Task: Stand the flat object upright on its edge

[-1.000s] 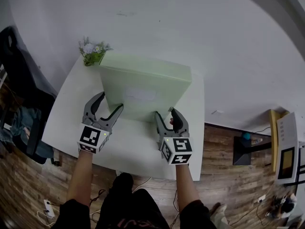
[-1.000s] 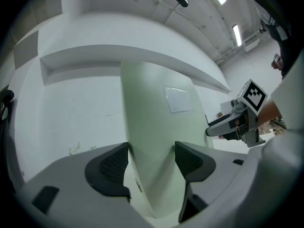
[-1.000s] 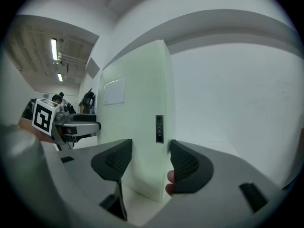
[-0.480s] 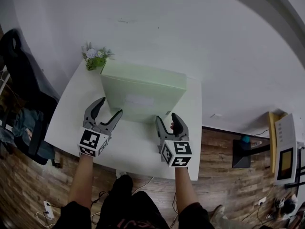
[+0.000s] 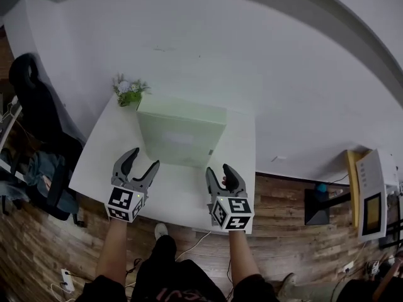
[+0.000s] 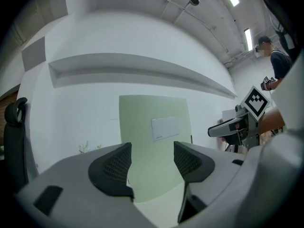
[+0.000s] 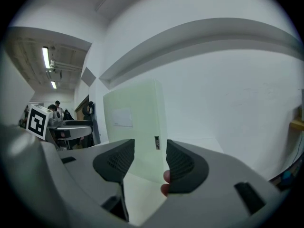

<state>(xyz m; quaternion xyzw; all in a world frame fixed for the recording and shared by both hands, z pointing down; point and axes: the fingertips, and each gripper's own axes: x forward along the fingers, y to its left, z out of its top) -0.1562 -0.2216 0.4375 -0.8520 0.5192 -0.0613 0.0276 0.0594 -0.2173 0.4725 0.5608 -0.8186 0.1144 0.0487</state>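
A pale green flat box [image 5: 181,136] stands upright on its edge on the white table [image 5: 107,150], a white label on its near face. It also fills the middle of the left gripper view as the box [image 6: 154,141] and shows in the right gripper view as the box [image 7: 137,127]. My left gripper [image 5: 141,162] is open, short of the box's left lower corner, nothing between its fingers. My right gripper [image 5: 219,172] is near the box's right lower corner, apart from it; its jaws are closing a little with nothing between them.
A small plant [image 5: 129,90] sits at the table's far left corner behind the box. A black office chair [image 5: 38,106] stands left of the table. Wooden floor lies around, with a yellow-and-white unit [image 5: 368,194] at the right. A white wall is behind the table.
Both grippers have drawn back from the box toward the table's near edge. The box now stands free on its edge, farther from me in the head view.
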